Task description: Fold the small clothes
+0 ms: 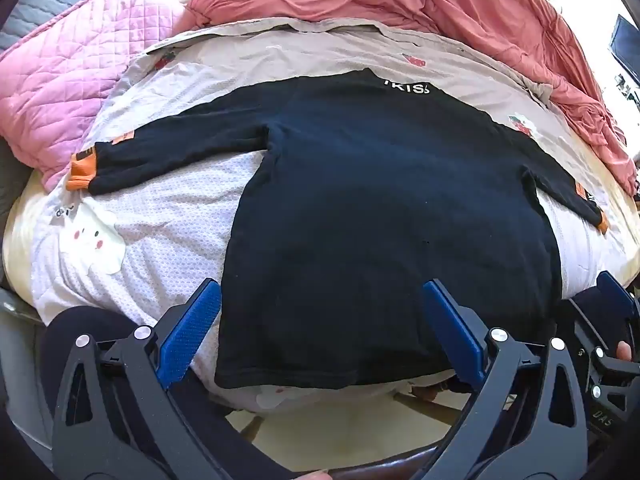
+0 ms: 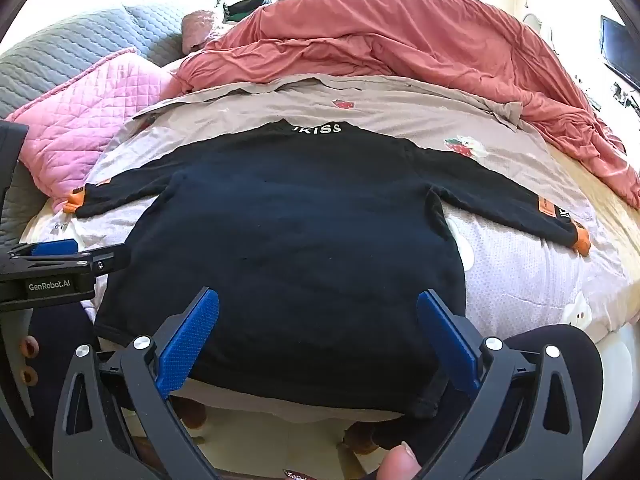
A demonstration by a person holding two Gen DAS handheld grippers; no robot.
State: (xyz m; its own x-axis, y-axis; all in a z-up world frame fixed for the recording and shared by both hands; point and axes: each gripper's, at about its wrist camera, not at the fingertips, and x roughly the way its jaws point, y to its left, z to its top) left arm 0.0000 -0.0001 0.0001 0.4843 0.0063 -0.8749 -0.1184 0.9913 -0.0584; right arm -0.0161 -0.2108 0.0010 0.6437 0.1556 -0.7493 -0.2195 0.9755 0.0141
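Observation:
A small black long-sleeved shirt (image 1: pixel 380 208) (image 2: pixel 296 236) lies flat on the bed, sleeves spread out, with orange cuffs (image 1: pixel 80 172) (image 2: pixel 582 242) and white lettering at the far collar. Its hem hangs at the near bed edge. My left gripper (image 1: pixel 322 286) hovers open over the hem's left half, nothing pinched between its blue pads (image 1: pixel 192 328). My right gripper (image 2: pixel 317 296) is open above the hem's right half, also holding nothing. Each gripper shows at the edge of the other's view: the right gripper (image 1: pixel 612 292) and the left gripper (image 2: pixel 56 256).
Under the shirt lies a pale printed sheet (image 1: pixel 160 216) (image 2: pixel 520 272). A pink quilted blanket (image 1: pixel 72 72) (image 2: pixel 92 100) sits at the left, a rumpled salmon duvet (image 1: pixel 420 0) (image 2: pixel 400 40) at the back. A person's dark-clad knees (image 2: pixel 560 360) press the bed edge.

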